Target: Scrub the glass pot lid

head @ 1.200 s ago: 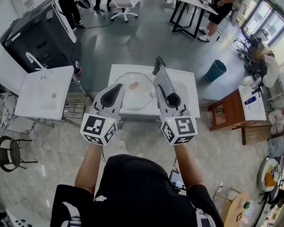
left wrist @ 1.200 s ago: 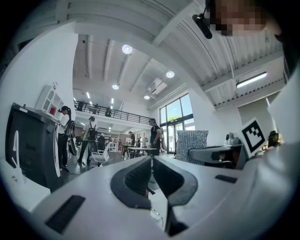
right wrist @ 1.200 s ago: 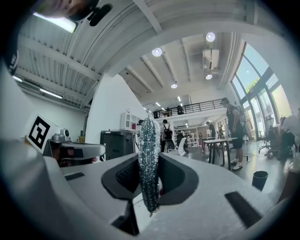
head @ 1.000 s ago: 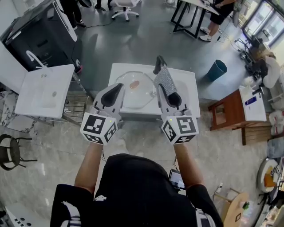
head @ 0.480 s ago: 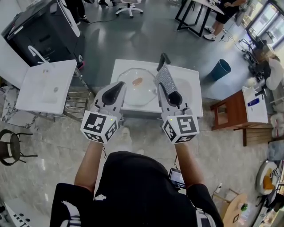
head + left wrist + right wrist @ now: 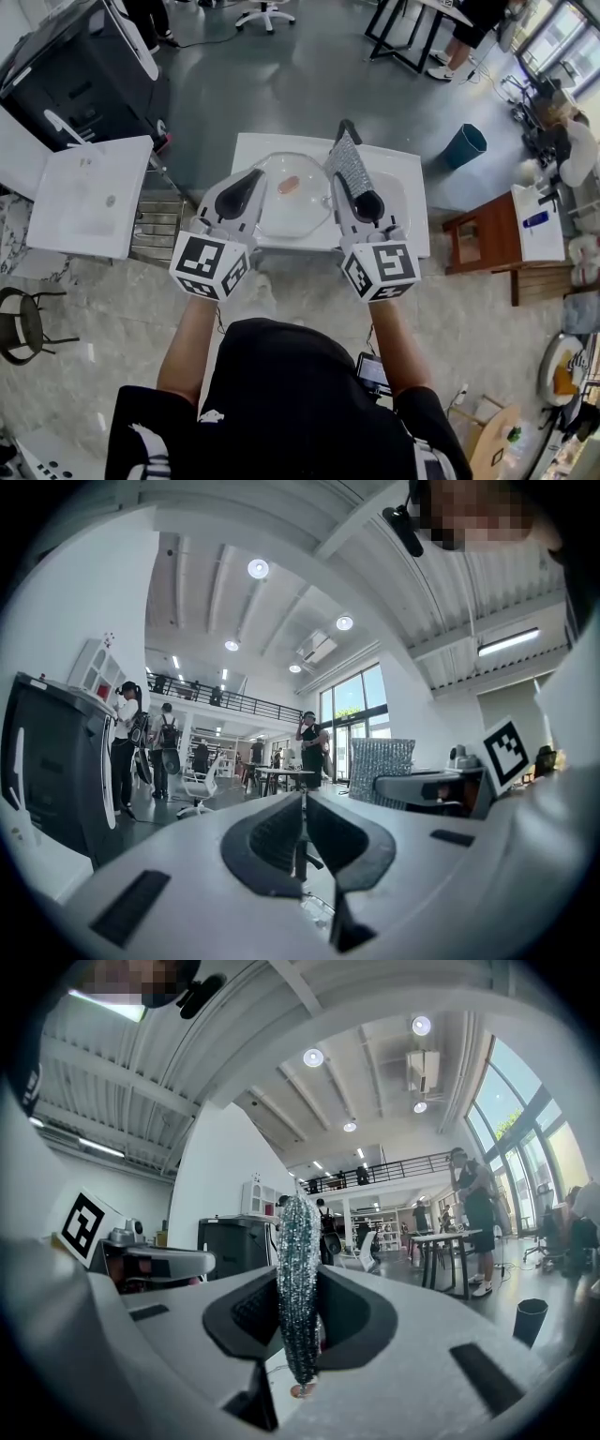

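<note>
The glass pot lid (image 6: 295,214) lies flat on the white table (image 6: 258,145) between both grippers. It is probably stiff, slippery and fragile, best steadied at its brown knob (image 6: 289,185). The left gripper (image 6: 302,803) has its jaws pressed together, empty; the right gripper (image 6: 298,1290) pinches a glittery scrub pad (image 6: 298,1232) near the lid's right edge.

The scrubbing pad (image 6: 349,167) hides part of the glass pot lid (image 6: 295,214).
</note>
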### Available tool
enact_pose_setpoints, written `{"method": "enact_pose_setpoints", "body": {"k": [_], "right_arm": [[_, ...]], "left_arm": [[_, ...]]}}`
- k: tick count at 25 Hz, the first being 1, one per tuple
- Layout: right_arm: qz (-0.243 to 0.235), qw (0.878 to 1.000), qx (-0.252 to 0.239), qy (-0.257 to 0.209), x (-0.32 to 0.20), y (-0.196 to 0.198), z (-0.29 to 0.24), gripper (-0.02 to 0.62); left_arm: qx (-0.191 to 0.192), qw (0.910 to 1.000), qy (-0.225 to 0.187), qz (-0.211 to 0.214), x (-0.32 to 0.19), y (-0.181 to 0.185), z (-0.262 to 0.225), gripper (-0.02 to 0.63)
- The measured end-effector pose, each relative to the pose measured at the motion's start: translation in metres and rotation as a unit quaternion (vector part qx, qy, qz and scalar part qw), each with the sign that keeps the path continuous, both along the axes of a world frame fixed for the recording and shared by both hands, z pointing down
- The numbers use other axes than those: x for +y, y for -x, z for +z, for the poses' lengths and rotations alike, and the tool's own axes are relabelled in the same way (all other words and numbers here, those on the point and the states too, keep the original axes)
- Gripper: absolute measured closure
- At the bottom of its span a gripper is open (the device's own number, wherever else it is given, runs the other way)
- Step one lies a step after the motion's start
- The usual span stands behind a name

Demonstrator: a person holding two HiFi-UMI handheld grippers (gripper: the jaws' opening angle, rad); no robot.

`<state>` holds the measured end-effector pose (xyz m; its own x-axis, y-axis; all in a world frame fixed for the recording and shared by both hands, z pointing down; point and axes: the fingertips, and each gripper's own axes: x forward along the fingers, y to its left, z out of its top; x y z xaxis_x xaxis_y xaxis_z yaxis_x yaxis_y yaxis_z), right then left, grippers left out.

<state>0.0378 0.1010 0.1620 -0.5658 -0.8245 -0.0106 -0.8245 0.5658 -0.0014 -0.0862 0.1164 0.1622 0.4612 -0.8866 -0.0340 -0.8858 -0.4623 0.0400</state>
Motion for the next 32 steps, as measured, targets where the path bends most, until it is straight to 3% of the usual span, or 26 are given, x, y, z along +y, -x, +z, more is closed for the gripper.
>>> {"method": "enact_pose_setpoints", "body": {"k": [16,32], "right_arm": [[0.019,0.999,0.014,0.024,-0.113,0.036,0.007,0.520],[0.052,0.996,0.048,0.054,-0.178,0.065,0.043,0.520]], "left_arm": [[0.013,0.9992,0.024,0.028,-0.120,0.031,0.009,0.594],[0.021,0.9937,0.066,0.088,-0.190,0.048,0.052,0.594]]}}
